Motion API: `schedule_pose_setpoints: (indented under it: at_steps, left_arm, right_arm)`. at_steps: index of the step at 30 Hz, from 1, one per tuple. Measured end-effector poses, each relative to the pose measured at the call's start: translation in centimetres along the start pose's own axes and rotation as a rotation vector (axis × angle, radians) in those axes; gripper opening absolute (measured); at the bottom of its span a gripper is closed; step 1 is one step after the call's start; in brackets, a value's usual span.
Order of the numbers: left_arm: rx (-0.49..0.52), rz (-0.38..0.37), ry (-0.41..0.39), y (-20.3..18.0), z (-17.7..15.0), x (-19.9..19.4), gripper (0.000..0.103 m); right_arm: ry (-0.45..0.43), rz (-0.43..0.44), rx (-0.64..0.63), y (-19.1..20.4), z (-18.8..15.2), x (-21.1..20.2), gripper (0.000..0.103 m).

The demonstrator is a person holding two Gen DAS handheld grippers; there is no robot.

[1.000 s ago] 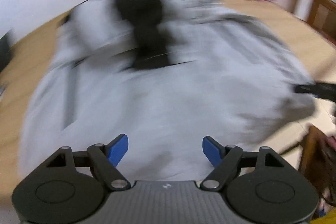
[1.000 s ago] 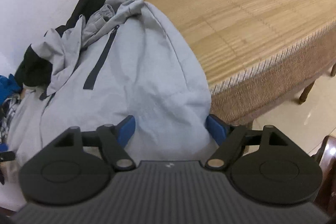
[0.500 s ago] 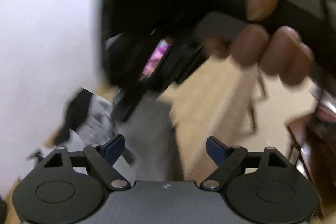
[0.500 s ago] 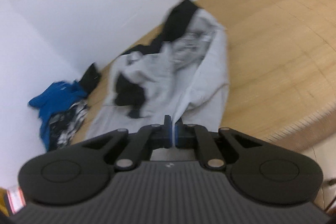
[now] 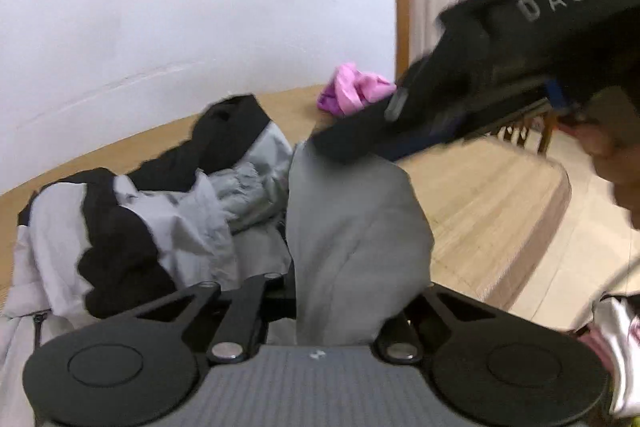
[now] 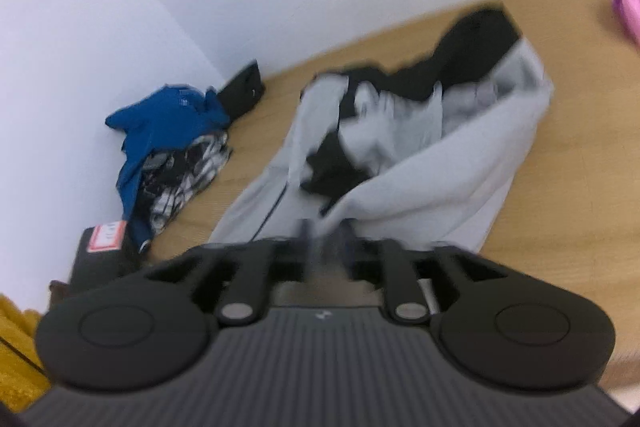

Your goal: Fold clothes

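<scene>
While both grippers pinch the grey jacket (image 5: 352, 227) hem, left gripper (image 5: 340, 303) at lower centre, right gripper (image 6: 328, 247) likewise, the bulk lies mid-frame on the woven mat (image 6: 560, 227). Recommend level, even carry toward the collar.

Your left gripper (image 5: 344, 307), wide apart a second ago, is now clamped on a fold of the grey jacket (image 5: 352, 227), and the cloth rises taut between your two tools. Your right gripper (image 6: 326, 247), closed since half a second back, now has grey fabric bunched in its jaws. The jacket's near hem is off the mat's (image 6: 560, 187) front edge, lifted and doubled toward the wall side.
</scene>
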State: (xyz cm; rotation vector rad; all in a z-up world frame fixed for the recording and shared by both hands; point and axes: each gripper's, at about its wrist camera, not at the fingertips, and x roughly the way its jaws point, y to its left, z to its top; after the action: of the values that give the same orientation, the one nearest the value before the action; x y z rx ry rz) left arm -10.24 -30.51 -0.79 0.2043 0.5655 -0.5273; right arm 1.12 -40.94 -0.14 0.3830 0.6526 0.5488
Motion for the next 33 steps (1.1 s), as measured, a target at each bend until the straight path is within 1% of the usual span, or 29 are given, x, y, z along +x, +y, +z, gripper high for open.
schedule_pose_setpoints:
  at_steps: [1,2,3,4,5,7,10,11,12,13,15,17,18,19,20,21,23,26,29,31,33]
  left_arm:
    - [-0.024,0.001,0.001,0.2,0.4,-0.3,0.012]
    - [-0.054,-0.002,0.004,0.4,0.7,-0.5,0.012]
    - [-0.085,-0.007,0.005,0.5,0.9,-0.6,0.012]
    - [-0.118,-0.01,0.004,0.5,1.1,-0.8,0.012]
    - [-0.137,0.001,0.001,0.4,1.3,-0.8,0.012]
    - [-0.175,0.036,0.0,0.1,1.9,-0.9,0.012]
    - [-0.236,0.112,0.006,-0.7,2.9,-1.2,0.012]
    - [-0.256,0.137,0.008,-1.0,3.3,-1.3,0.012]
    - [-0.276,0.163,0.01,-1.2,3.6,-1.3,0.012]
    - [-0.296,0.188,0.012,-1.5,4.0,-1.4,0.012]
    - [-0.337,0.239,0.016,-2.0,4.7,-1.6,0.011]
    - [-0.377,0.29,0.02,-2.6,5.4,-1.8,0.011]
    - [-0.397,0.316,0.023,-2.8,5.8,-1.9,0.01]
    - [-0.408,0.342,0.025,-3.0,6.2,-2.1,0.01]
    - [-0.421,0.362,0.02,-3.0,6.6,-2.5,0.01]
    - [-0.44,0.375,0.009,-2.8,7.0,-2.9,0.01]
    - [-0.486,0.39,-0.039,-2.2,7.9,-4.3,0.01]
    - [-0.537,0.409,-0.129,-1.0,9.1,-7.0,0.01]
    - [-0.585,0.436,-0.202,0.5,8.9,-9.2,0.01]
    - [-0.609,0.474,-0.225,1.7,8.1,-10.3,0.01]
    - [-0.663,0.509,-0.239,3.6,6.3,-11.5,0.01]
  right_arm:
    - [-0.06,-0.03,0.008,-1.1,0.9,-0.6,0.068]
    - [-0.122,-0.061,0.019,-2.3,1.8,-1.2,0.081]
    - [-0.183,-0.092,0.03,-3.6,2.7,-1.8,0.086]
    - [-0.209,-0.109,0.066,-5.4,3.6,-2.2,0.088]
    - [-0.206,-0.126,0.098,-7.5,4.6,-2.2,0.086]
    - [-0.144,-0.197,0.118,-12.0,6.7,0.4,0.086]
    - [-0.014,-0.322,0.042,-17.5,8.9,7.0,0.086]
    - [0.019,-0.329,0.002,-18.8,9.3,9.1,0.086]
    - [0.05,-0.331,-0.039,-20.0,9.8,11.1,0.086]
    - [0.072,-0.314,-0.077,-20.8,10.1,12.9,0.086]
    - [0.107,-0.256,-0.134,-21.8,10.9,16.2,0.085]
    - [0.135,-0.185,-0.136,-22.4,11.7,18.8,0.085]
    - [0.142,-0.15,-0.107,-22.6,11.9,19.8,0.08]
    - [0.148,-0.115,-0.074,-22.8,12.1,20.8,0.07]
    - [0.155,-0.083,-0.01,-23.1,12.3,21.4,0.038]
    - [0.121,-0.054,0.081,-23.6,12.5,20.9,0.03]
    - [0.03,0.008,0.252,-24.7,12.9,19.3,0.025]
    - [-0.068,0.061,0.373,-25.1,13.6,15.6,0.023]
    - [-0.124,0.057,0.343,-23.0,15.5,12.6,0.023]
    - [-0.132,0.044,0.285,-20.3,17.3,11.8,0.023]
    - [-0.134,0.037,0.205,-16.9,19.0,11.3,0.023]
